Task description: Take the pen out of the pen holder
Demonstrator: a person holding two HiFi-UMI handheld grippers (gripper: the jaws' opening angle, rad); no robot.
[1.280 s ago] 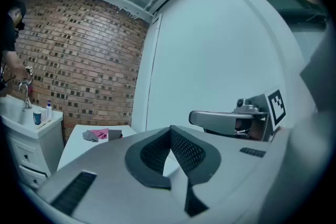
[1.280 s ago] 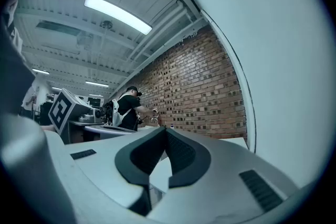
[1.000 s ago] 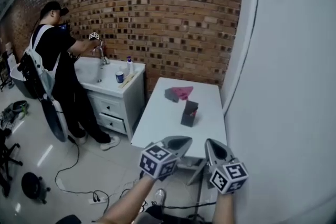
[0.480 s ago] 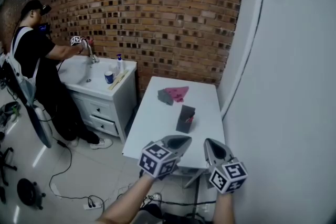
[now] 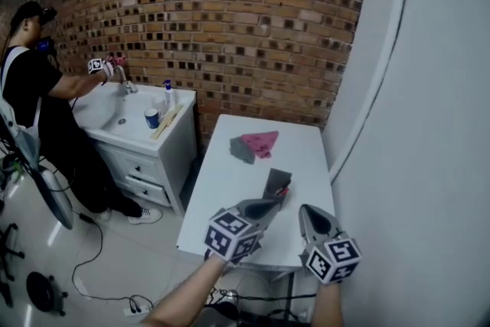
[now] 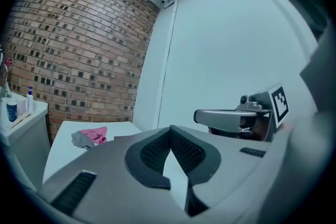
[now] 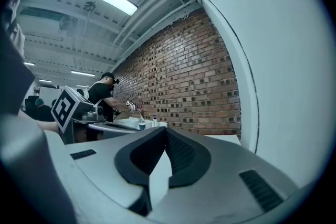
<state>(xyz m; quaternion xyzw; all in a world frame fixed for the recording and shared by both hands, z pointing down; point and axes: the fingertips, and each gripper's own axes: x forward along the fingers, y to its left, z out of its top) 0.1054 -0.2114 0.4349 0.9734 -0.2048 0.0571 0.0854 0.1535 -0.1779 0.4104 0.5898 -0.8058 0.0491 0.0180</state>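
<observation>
Head view, looking steeply down. A white counter (image 5: 230, 188) stands with its right edge along a white wall (image 5: 429, 126) and its far edge close to a brick wall (image 5: 230, 11).

Pen holder (image 5: 276, 181): dark, box-shaped, upright on the counter, right of centre and nearer the right edge than the left. The pen (image 5: 284, 191) sits in it and shows only as a small red end at the holder's right side, too small to tell more.

A pink cloth (image 5: 260, 142) lies in the far half of the counter. It touches a grey crumpled piece (image 5: 243, 152) on its left.

Left tongs (image 5: 268, 205): over the near edge, tip just in front of the holder's foot. Contact cannot be told from this view. In the left gripper view the left tongs (image 6: 170, 128) are pressed together with nothing between them.

Right tongs (image 5: 309, 212): beside the left pair, near the near right corner, apart from the holder. In the right gripper view the right tongs (image 7: 165, 129) are also pressed together and empty.

Each pair carries a marker cube (image 5: 230, 235) at its rear.

Off the counter's left edge stands a white sink cabinet (image 5: 149, 145) with a blue cup (image 5: 151, 117) and a spray bottle (image 5: 167, 93) on top. A person in black (image 5: 34, 88) stands at it.
</observation>
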